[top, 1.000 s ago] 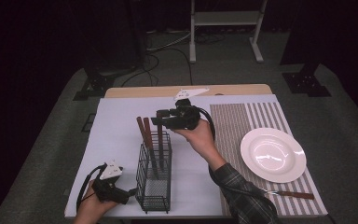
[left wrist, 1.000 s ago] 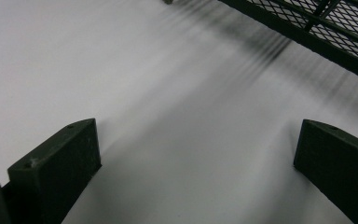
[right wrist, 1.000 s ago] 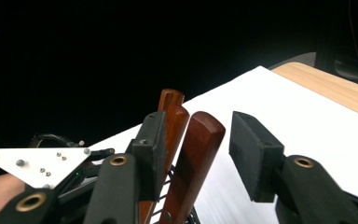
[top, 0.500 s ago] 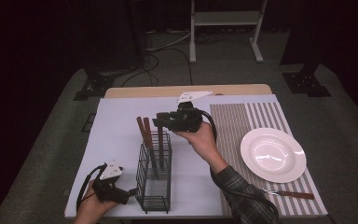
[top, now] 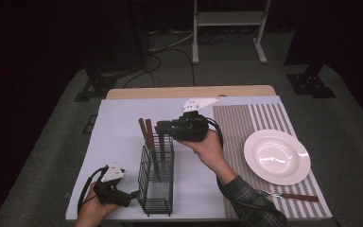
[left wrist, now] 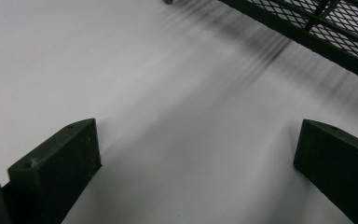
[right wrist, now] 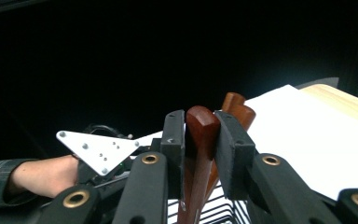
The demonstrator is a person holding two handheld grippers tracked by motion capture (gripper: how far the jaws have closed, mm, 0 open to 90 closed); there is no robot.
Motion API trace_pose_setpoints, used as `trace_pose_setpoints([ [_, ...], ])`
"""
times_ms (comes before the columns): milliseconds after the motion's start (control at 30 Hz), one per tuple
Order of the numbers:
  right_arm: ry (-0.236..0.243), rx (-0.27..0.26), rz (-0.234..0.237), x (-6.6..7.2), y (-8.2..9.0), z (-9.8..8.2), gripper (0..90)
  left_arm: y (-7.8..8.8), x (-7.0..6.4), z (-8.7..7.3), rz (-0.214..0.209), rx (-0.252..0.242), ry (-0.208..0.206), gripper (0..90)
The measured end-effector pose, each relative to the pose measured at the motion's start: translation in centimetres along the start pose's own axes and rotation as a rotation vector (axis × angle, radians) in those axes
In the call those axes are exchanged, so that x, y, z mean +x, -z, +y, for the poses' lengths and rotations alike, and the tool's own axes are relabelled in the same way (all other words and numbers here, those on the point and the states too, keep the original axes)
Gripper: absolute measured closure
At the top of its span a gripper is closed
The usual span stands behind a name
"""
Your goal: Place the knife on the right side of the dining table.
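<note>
Glossy brown wooden handle (right wrist: pixel 200 135), rounded, clamped by the just-closing right gripper (right wrist: pixel 200 140) above the black wire-mesh caddy (top: pixel 156 182) at the white sheet's (top: pixel 123 123) six o'clock; left gripper (left wrist: pixel 196 158) agape, empty.

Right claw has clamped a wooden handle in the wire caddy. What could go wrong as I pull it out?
1. The right claw grips the wooden handle near its tip; it could slip on the way up.
2. Two more handles lean close by in the wire caddy; they may snag or get dragged.
3. The left claw is open on the table beside the caddy, not holding it, so the light caddy might tip or lift.
</note>
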State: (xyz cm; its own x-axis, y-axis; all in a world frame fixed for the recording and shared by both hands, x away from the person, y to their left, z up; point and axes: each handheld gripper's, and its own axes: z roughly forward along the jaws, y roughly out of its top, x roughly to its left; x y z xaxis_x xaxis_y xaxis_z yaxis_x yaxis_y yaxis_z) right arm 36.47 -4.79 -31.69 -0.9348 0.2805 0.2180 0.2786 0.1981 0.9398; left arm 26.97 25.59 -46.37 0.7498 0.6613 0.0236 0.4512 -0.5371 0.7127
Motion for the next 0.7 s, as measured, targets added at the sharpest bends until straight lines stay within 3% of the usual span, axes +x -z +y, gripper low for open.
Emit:
trace_pose_setpoints([
  [300,0.016,-0.006,0.011,0.7,0.2,0.1,76.3,0.0,0.0,0.0,0.0,0.0,0.0,0.0],
  [700,0.017,-0.05,-0.027,0.9,0.6,1.2,77.3,0.0,0.0,0.0,-0.001,0.002,0.0,0.0],
])
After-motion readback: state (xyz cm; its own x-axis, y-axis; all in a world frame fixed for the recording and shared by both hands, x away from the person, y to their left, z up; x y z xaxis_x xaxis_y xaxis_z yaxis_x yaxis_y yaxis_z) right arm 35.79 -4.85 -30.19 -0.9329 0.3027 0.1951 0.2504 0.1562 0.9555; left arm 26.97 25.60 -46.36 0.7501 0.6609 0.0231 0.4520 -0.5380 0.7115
